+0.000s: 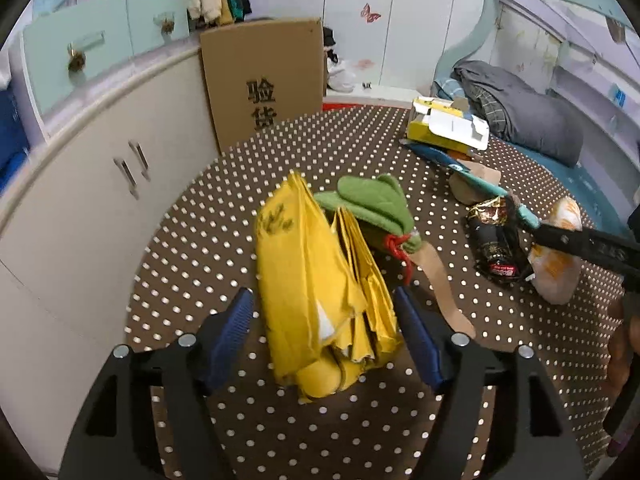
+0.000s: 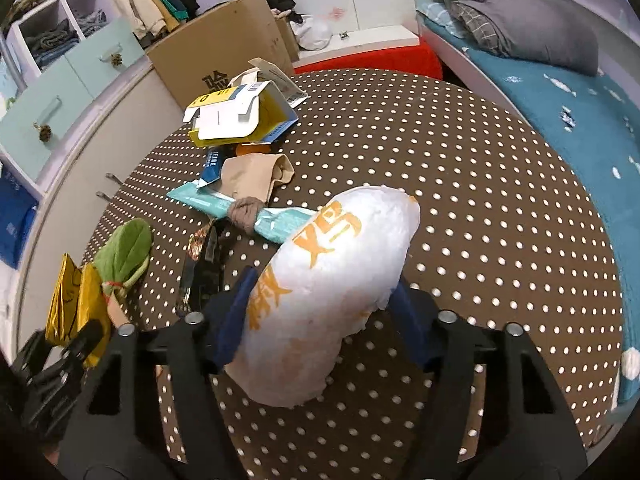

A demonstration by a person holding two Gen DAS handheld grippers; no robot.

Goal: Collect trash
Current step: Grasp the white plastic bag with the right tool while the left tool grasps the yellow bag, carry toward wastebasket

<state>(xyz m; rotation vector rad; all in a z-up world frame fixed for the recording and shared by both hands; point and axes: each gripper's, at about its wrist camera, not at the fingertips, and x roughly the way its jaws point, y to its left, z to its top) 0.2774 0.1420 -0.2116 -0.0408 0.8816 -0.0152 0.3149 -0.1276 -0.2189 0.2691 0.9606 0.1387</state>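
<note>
My left gripper [image 1: 324, 312] is open, its blue pads on either side of a crumpled yellow paper wad [image 1: 316, 280] without pressing it. A green felt leaf with red string [image 1: 372, 208] lies just behind the wad. My right gripper [image 2: 324, 292] is shut on a white paper bag with orange print [image 2: 332, 292]; the bag also shows in the left wrist view [image 1: 556, 256]. A black snack wrapper [image 1: 496, 240], a teal wrapper [image 2: 256, 208] and a torn yellow-and-white carton [image 2: 240, 116] lie on the brown dotted table [image 2: 480, 200].
A large cardboard box [image 1: 264, 76] stands on the floor at the table's far edge, next to white cabinets [image 1: 92, 184]. A bed with grey bedding [image 2: 520, 20] is at the right. A beige cloth [image 2: 252, 176] lies by the carton.
</note>
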